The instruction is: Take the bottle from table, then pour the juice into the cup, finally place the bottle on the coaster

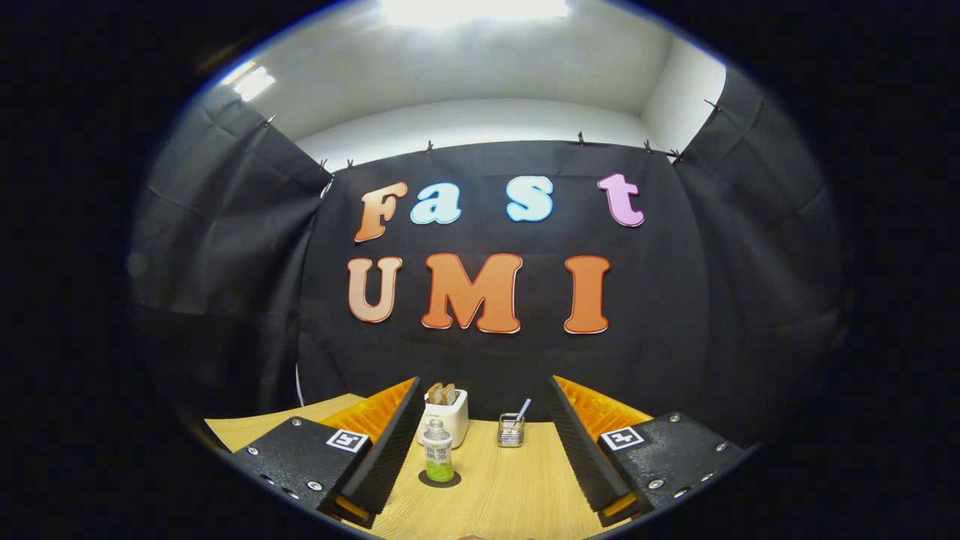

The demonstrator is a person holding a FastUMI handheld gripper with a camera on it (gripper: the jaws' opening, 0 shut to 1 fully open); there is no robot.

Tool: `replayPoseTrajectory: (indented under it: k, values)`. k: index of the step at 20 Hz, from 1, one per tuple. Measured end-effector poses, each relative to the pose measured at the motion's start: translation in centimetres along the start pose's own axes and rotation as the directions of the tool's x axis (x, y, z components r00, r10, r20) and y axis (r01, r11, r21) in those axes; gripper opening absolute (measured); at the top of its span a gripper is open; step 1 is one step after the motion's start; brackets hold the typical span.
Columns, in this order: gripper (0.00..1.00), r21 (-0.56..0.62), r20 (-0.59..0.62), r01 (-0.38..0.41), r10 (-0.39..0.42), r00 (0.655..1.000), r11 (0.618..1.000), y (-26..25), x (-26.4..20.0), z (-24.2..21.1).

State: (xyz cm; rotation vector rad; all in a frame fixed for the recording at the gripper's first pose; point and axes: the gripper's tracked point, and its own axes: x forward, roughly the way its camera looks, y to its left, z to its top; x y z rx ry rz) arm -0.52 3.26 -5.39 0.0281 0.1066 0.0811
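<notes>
We've got a blown-out white ceiling light panel (pixel 474 9) straight overhead, pure glare with no detail in it, plus a smaller bright rectangular ceiling lamp (pixel 253 81) off to one side. The pale ceiling picks up a soft glow; the black cloth wall (pixel 480 352) soaks up light and reads dim, its folds barely visible toward the sides. The light wooden surface (pixel 501 487) is evenly lit with mild sheen. The small clear plastic bottle with green liquid (pixel 438 451) looks reasonably sharp, with a dark patch at its base. Fisheye bending is strong: wall seams and ceiling lines curve, and we see things darken and soften at the rim. The wide-apart fingers (pixel 480 442) look stretched.
</notes>
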Motion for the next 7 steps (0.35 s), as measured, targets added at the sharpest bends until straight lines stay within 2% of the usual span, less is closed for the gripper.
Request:
replayPoseTrajectory:
  k: [4, 7]
  values:
    - [0.97, 0.015, 0.028, 0.019, -0.019, 0.999, 1.0, -0.9, -1.4, 1.5]
    - [0.97, 0.025, 0.037, 0.001, -0.002, 0.999, 1.0, -0.7, -1.9, 1.8]
